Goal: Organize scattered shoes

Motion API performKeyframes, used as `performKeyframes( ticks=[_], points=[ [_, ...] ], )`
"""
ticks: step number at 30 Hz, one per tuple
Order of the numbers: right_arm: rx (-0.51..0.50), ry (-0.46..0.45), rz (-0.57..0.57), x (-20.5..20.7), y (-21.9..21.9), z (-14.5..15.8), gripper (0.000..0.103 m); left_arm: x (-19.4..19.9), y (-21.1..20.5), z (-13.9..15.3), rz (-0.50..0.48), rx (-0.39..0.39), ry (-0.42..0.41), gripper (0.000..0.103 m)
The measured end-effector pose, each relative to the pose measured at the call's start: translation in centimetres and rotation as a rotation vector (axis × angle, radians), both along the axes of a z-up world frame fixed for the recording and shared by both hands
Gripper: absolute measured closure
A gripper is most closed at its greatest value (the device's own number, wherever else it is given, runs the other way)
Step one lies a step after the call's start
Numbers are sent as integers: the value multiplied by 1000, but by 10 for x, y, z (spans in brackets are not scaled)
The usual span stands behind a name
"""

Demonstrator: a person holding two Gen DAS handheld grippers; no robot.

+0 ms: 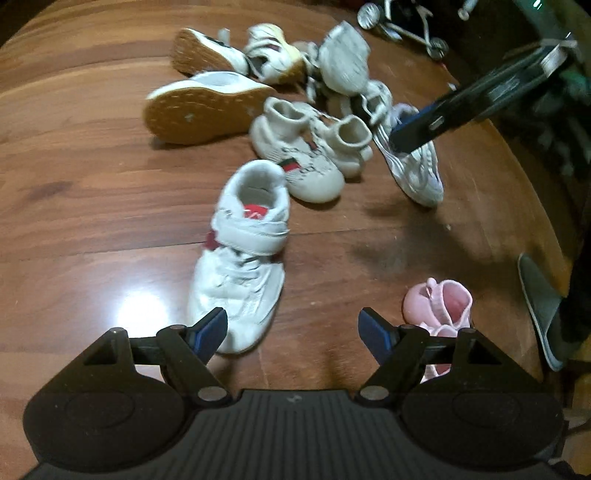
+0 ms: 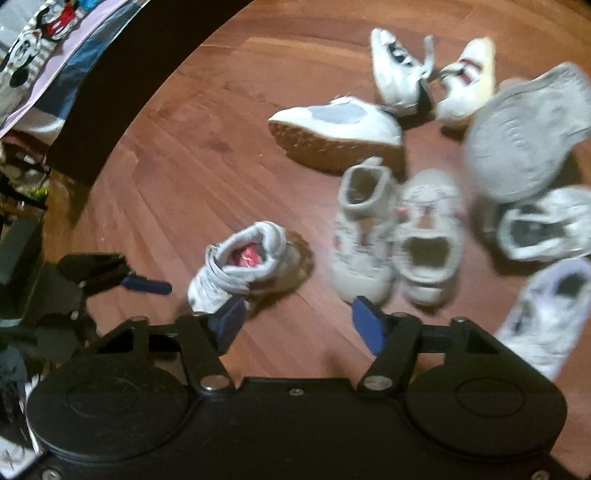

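Several small shoes lie scattered on the wooden floor (image 1: 92, 184). A white strap sneaker with a red insole (image 1: 240, 258) sits just ahead of my left gripper (image 1: 293, 328), which is open; its left finger overlaps the toe. Pink baby shoes (image 1: 439, 306) lie beside its right finger. One of my right gripper's fingers (image 1: 413, 133) hangs over a silver-white sneaker (image 1: 417, 173). In the right wrist view my right gripper (image 2: 299, 319) is open with bare floor between its fingers. The beige sock shoes (image 2: 395, 243) lie just beyond it and the strap sneaker (image 2: 240, 262) to its left.
A white sneaker with a tan sole (image 1: 199, 107) lies on its side, and a grey-soled shoe (image 2: 524, 136) is upturned. Stroller wheels (image 1: 406, 26) stand at the far edge. A grey slipper (image 1: 543, 310) lies on the right. Dark furniture (image 2: 110, 85) borders the floor.
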State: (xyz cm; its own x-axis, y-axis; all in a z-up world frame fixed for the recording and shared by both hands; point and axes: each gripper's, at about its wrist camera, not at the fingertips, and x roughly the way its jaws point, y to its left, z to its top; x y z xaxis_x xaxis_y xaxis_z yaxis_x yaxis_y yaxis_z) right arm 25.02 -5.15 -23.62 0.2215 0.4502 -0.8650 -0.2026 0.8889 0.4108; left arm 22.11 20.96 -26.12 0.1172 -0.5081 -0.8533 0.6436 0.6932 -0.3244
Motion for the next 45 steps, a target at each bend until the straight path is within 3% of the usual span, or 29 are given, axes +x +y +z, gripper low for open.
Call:
performKeyframes(
  ticks=[5, 12, 14, 18, 23, 34, 40, 45],
  points=[
    [-62, -49, -73, 9, 35, -27, 57, -11, 12, -11, 8, 6, 11, 25],
    [-164, -113, -78, 24, 57, -50, 57, -19, 20, -14, 1, 8, 8, 25],
    [-180, -125, -61, 29, 61, -56, 57, -20, 21, -14, 3, 8, 5, 25],
    [-205, -156, 31, 35, 71, -67, 71, -21, 21, -14, 5, 13, -2, 25],
    [-256, -223, 153, 40, 73, -67, 73, -21, 22, -15, 9, 22, -4, 25],
    [-225, -302, 110, 12, 45, -46, 73, -17, 15, -12, 8, 19, -19, 25],
    [-231, -252, 111, 32, 54, -61, 73, -21, 14, -13, -5, 16, -17, 25],
    [-178, -197, 153, 44, 53, -70, 75, -19, 19, -16, 3, 26, -17, 25]
  ],
)
